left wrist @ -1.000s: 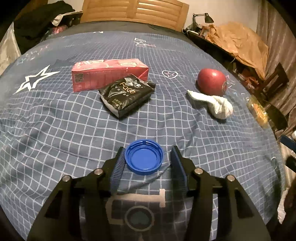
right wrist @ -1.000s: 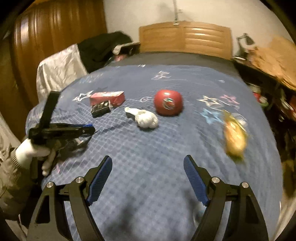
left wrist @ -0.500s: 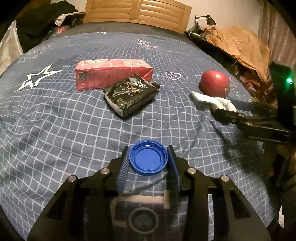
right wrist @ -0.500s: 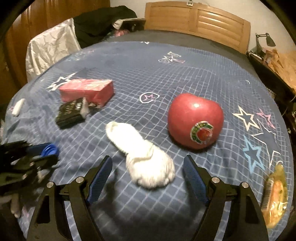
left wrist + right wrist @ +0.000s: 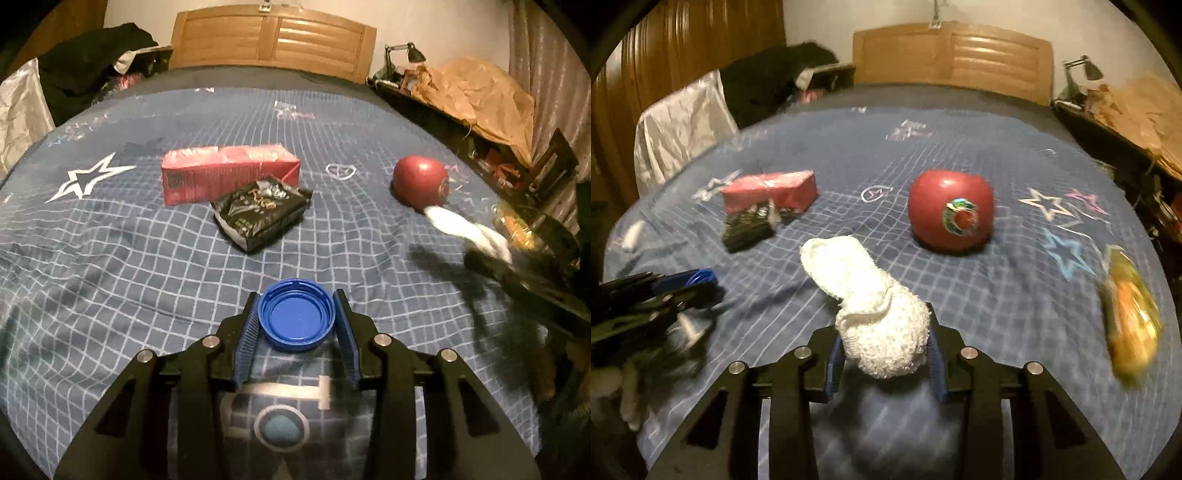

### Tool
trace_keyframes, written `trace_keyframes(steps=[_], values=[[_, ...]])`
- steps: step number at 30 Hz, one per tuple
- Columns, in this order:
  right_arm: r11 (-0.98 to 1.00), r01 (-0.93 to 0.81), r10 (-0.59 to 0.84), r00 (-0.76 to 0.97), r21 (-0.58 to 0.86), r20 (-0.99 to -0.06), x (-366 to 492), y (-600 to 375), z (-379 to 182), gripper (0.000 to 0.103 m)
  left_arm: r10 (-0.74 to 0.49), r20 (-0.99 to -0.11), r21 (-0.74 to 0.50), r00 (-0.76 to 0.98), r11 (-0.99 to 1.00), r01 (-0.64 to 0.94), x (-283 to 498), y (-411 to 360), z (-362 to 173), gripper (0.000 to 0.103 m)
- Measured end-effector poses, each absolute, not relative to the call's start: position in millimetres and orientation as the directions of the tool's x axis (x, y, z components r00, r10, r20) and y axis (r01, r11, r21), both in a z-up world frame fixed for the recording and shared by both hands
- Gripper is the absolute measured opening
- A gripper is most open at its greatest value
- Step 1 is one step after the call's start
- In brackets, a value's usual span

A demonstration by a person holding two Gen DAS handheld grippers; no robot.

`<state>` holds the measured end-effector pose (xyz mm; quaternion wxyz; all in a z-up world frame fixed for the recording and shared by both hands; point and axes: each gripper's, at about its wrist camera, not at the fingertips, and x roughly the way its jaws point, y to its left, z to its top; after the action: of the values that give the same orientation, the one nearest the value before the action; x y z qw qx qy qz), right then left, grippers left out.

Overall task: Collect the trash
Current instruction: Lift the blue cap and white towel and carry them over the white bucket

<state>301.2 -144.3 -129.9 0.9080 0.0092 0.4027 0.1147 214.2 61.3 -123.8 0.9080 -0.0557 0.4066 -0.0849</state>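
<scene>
While right tool (image 5: 884, 352) closing round nubby white wad (image 5: 875, 306): left tool (image 5: 297, 321) clamped on round ridged blue cap (image 5: 295, 314).

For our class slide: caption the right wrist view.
Right hand-held gripper closing around a white towel wad on the blue bedspread, red apple beyond.

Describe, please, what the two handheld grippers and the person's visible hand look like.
Both the left gripper and the right gripper are matte black angular linkages with silver round pivot bolts and ribbed blue finger pads. No cables show. The left hand, blurred at the right view's edge, wears a white glove.
</scene>
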Motion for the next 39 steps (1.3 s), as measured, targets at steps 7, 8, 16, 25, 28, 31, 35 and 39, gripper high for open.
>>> trace_keyframes(steps=[7, 8, 16, 25, 28, 31, 35, 39], values=[[0.985, -0.127, 0.172, 0.782, 0.117, -0.599, 212, -165, -85, 0.039, -0.218, -0.631, -0.147, 0.744, 0.976, 0.161, 170, 32, -82, 0.038], [0.986, -0.119, 0.164, 0.797, 0.114, -0.581, 202, -165, -80, 0.039, -0.221, -0.612, -0.142, 0.760, 0.975, 0.169, 163, 26, -74, 0.038], [0.998, -0.030, 0.051, 0.926, 0.062, -0.374, 108, -165, -19, 0.039, -0.251, -0.419, -0.072, 0.873, 0.967, 0.243, 98, -14, -16, 0.038], [1.000, 0.008, -0.001, 0.958, 0.025, -0.287, 51, -160, 8, 0.040, -0.260, -0.319, -0.015, 0.911, 0.963, 0.269, 67, -34, 6, 0.038], [0.999, 0.008, 0.002, 0.958, 0.032, -0.287, 45, -163, 12, 0.040, -0.261, -0.320, -0.011, 0.911, 0.962, 0.272, 67, -38, 6, 0.038], [1.000, 0.006, 0.003, 0.958, 0.031, -0.288, 47, -163, 12, 0.040, -0.262, -0.324, -0.011, 0.909, 0.962, 0.273, 67, -39, 6, 0.038], [1.000, 0.001, 0.008, 0.955, 0.030, -0.298, 44, -163, 14, 0.040, -0.263, -0.334, -0.013, 0.905, 0.962, 0.274, 68, -41, 6, 0.038], [1.000, 0.001, 0.008, 0.954, 0.030, -0.300, 46, -159, 14, 0.040, -0.265, -0.345, -0.008, 0.900, 0.960, 0.280, 73, -45, 5, 0.038]])
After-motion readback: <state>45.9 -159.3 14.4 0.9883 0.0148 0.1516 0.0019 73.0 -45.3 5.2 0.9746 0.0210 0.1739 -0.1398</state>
